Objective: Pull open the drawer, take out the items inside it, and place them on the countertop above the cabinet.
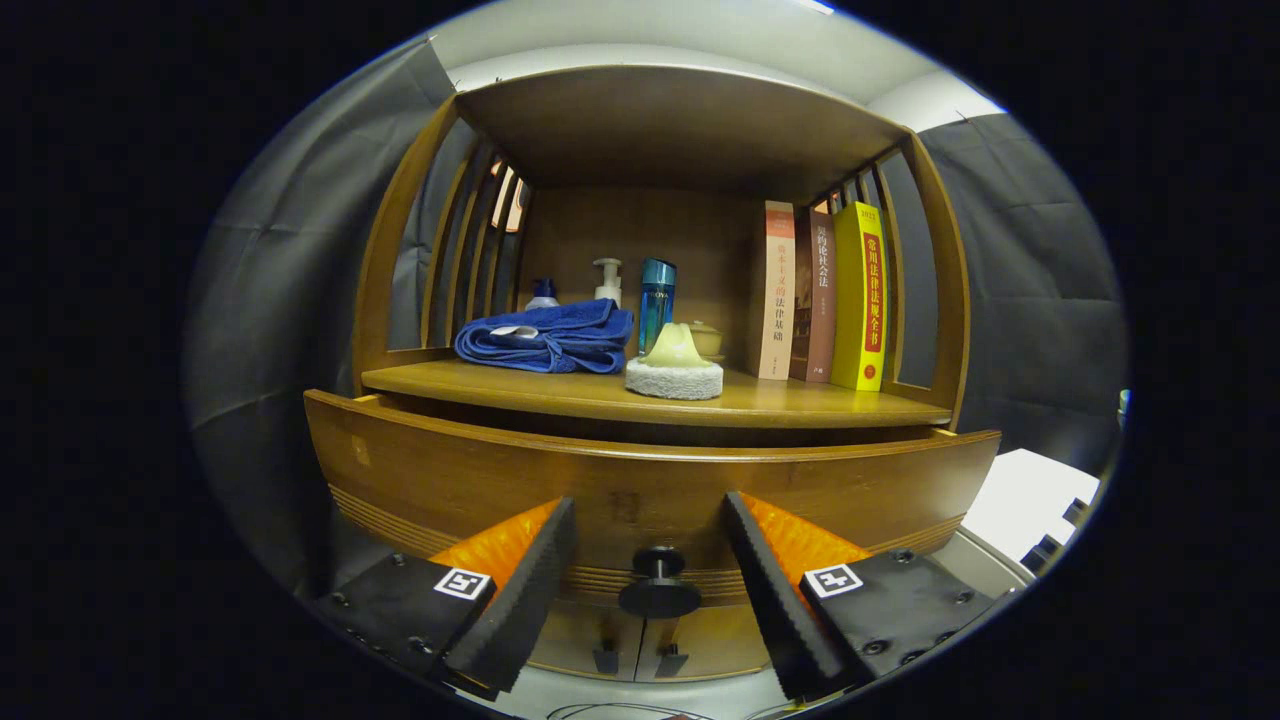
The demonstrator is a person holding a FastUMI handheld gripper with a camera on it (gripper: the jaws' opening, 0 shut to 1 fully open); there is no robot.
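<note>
- The wooden cabinet (660,130) stands before the dark cloth wall, with slatted sides and an open shelf under its top board.
- The drawer (450,470) runs across the cabinet's full width below the countertop; it is pulled out a little, and a dark gap shows between its front panel and the countertop's front edge. What lies inside cannot be seen from here.
- The countertop (800,405) carries everything else in the cabinet.
- Three upright books (822,292) stand side by side at the countertop's right end, against the right slats: a pale one, a dark red one and a yellow one.
- A folded blue towel (548,337) lies toward the countertop's left end.
- A blue bottle (655,298) stands upright near the middle, just right of the towel.
- A white pump bottle (607,280) and a smaller blue-capped bottle (543,292) stand behind the towel, near the back panel.
- A round white scrubbing pad with a pale yellow handle (674,368) sits near the countertop's front edge at the middle; a small lidded jar (706,338) stands just behind it.
- The gripper (648,575) hangs in front of the drawer's panel with its fingers spread wide, holding nothing.
- The drawer's black round knob (659,590) sits between the fingers, clear of both, at the panel's lower middle.
</note>
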